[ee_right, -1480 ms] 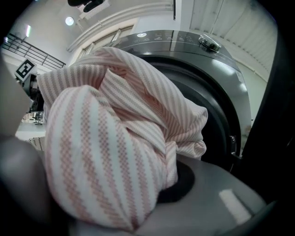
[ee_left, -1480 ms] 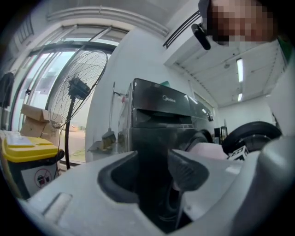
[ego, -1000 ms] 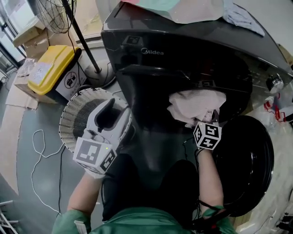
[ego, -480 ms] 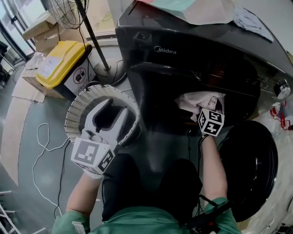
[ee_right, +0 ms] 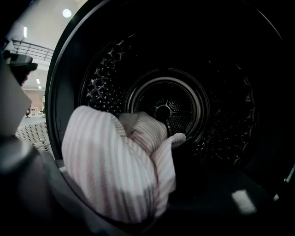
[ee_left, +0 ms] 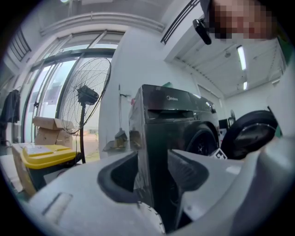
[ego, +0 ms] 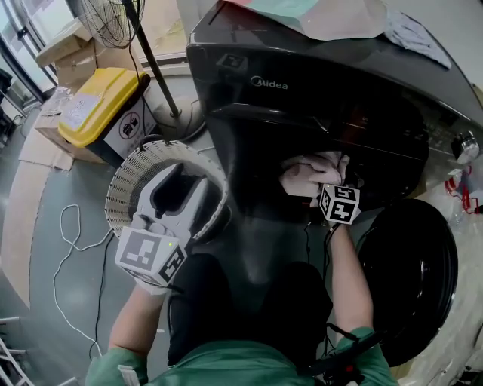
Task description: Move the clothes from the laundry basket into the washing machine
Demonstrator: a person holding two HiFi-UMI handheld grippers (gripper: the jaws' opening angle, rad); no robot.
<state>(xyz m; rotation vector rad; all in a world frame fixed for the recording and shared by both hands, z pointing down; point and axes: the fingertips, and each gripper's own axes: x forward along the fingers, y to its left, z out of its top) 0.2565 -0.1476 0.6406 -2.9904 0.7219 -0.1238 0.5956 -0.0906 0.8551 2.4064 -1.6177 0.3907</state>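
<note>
A pink-and-white striped cloth [ego: 306, 177] is bunched at the mouth of the dark front-loading washing machine [ego: 317, 90]. In the right gripper view the cloth [ee_right: 115, 166] lies on the door rim in front of the steel drum [ee_right: 166, 110]. My right gripper [ego: 332, 182] is at that opening. Its jaws have just been opening; the cloth leans on the left jaw, and a dark gap shows at the right jaw. My left gripper [ego: 186, 188] hangs open and empty over the white laundry basket [ego: 128, 177], whose inside is mostly hidden.
The round washer door [ego: 411, 264] stands swung open at the right. A yellow-lidded bin [ego: 94, 105], cardboard boxes and a fan stand [ego: 147, 60] are at the left rear. A white cable [ego: 72, 249] trails on the floor. Cloths [ego: 317, 15] lie on top of the machine.
My right gripper has sunk and shifted left with the striped cloth, which now sits lower in the drum mouth. The left gripper has stayed over the basket.
</note>
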